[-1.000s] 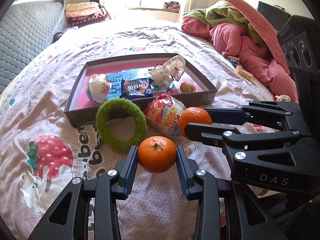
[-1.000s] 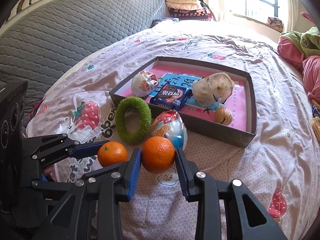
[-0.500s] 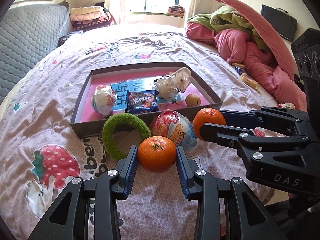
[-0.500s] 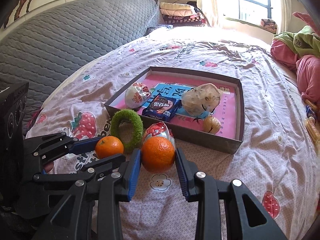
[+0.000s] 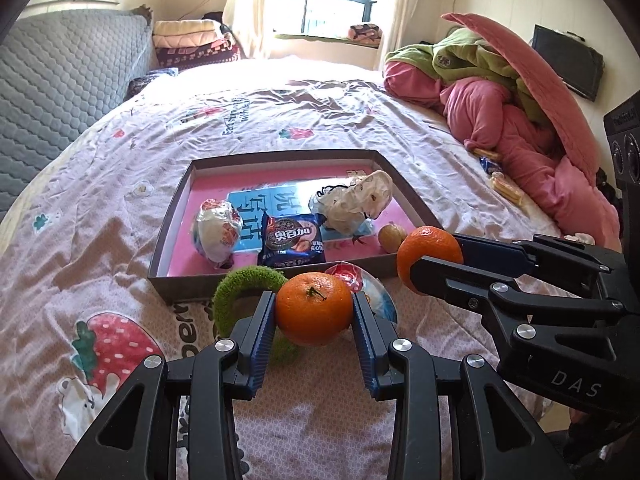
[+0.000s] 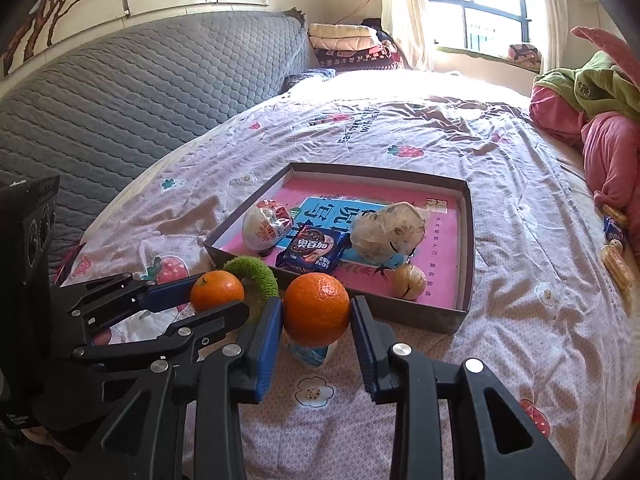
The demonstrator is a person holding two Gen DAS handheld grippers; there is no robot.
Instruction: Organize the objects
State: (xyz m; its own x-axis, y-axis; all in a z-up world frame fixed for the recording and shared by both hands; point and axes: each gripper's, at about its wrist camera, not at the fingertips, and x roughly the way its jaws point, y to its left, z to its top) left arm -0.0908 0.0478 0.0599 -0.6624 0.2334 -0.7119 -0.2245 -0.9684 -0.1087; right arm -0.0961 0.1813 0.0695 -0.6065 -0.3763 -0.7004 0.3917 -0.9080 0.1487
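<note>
Above the bed, each gripper [image 5: 314, 314] [image 6: 316, 312] pinches an orange [image 5: 314, 308] [image 6: 316, 309] (round, slippery). Either could roll past the tray [image 6: 464, 236] rim if released high.

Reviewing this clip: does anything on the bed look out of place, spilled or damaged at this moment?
Nothing looks spilled or damaged. Two things lie outside the box, by its near wall: the green ring and a foil-wrapped egg. Each tool holds an orange: left tool, right tool.

Two oranges held above the bedspread, tray behind.
Stem-up orange [image 5: 314, 309] at 6 o'clock; second orange [image 5: 428, 254] at 3; tray [image 5: 172, 216] at 12 o'clock, snacks inside.
</note>
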